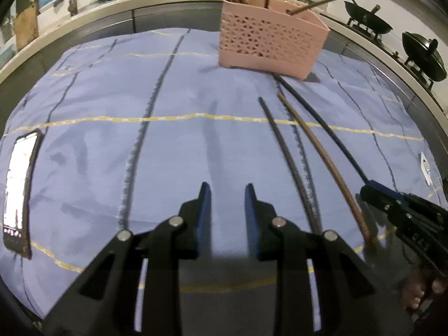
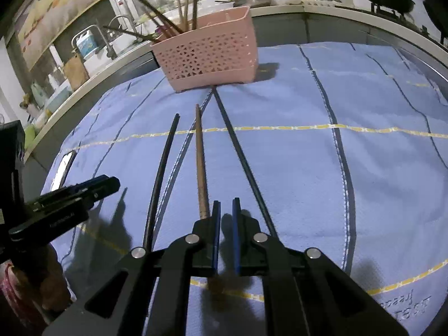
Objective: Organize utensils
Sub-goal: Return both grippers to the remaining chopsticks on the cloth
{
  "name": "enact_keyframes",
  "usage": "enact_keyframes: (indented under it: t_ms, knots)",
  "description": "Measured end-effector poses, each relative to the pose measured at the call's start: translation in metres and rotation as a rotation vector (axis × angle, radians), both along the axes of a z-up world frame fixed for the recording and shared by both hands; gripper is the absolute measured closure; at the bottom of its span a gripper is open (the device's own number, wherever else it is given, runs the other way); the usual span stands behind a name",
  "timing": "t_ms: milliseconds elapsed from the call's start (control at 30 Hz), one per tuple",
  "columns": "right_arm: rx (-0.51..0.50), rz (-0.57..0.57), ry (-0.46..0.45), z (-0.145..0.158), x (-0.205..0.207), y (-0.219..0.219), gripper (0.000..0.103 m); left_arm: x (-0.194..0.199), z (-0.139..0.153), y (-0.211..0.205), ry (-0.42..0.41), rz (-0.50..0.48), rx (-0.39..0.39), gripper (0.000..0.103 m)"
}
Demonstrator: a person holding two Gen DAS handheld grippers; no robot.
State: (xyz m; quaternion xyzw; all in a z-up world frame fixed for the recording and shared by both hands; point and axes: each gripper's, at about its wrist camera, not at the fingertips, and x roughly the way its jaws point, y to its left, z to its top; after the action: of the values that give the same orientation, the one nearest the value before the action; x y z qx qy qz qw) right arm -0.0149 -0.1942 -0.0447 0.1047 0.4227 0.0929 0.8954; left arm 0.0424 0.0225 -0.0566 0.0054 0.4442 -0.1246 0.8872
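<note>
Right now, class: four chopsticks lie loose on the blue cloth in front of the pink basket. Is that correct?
No. Three chopsticks lie loose on the blue cloth in front of the pink basket, not four; the right wrist view shows two dark ones and a brown one.

Left gripper (image 1: pixel 227 193) hovers low, jaws parted, empty. Right gripper (image 2: pixel 226 210) low too, narrow gap, gripping nothing.

On the cloth (image 2: pixel 280 168) covering your bench, the basket (image 2: pixel 210 53) stands at the far side with several chopsticks (image 2: pixel 156 16) upright in it. Three loose chopsticks lie side by side on the cloth, running from near you toward the basket: one on the left (image 2: pixel 161 173), one in the middle (image 2: pixel 201 162), one on the right (image 2: pixel 240 156) whose far tip reaches the basket's foot. A phone (image 1: pixel 19 193) lies on the cloth, far left.
</note>
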Motion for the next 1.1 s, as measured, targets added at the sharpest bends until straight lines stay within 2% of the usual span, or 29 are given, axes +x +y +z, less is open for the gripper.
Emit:
enact_keyframes:
  t_ms: [133, 233, 267, 367, 467, 767, 1100]
  knots:
    - [0.000, -0.026, -0.007, 0.002, 0.001, -0.008, 0.094, 0.002, 0.000, -0.017, 0.020, -0.042, -0.014, 0.078]
    - [-0.012, -0.046, -0.001, 0.001, 0.004, -0.016, 0.094, 0.004, -0.002, -0.032, 0.031, -0.068, -0.015, 0.064]
    - [-0.011, -0.047, 0.006, 0.000, 0.005, -0.019, 0.094, 0.003, -0.002, -0.037, 0.028, -0.078, -0.009, 0.062]
    - [-0.026, -0.041, 0.024, -0.005, 0.006, -0.021, 0.094, 0.003, -0.007, -0.050, 0.034, -0.099, 0.019, 0.061]
    - [-0.043, -0.027, 0.017, -0.004, 0.004, -0.017, 0.094, -0.001, -0.009, -0.059, 0.005, -0.105, 0.069, 0.060]
    - [-0.089, 0.019, 0.013, -0.005, -0.002, -0.004, 0.094, -0.002, -0.011, -0.061, -0.032, -0.067, 0.149, 0.058]
    - [-0.096, 0.027, -0.006, -0.006, -0.006, -0.002, 0.094, 0.000, -0.011, -0.057, -0.031, -0.031, 0.162, 0.057]
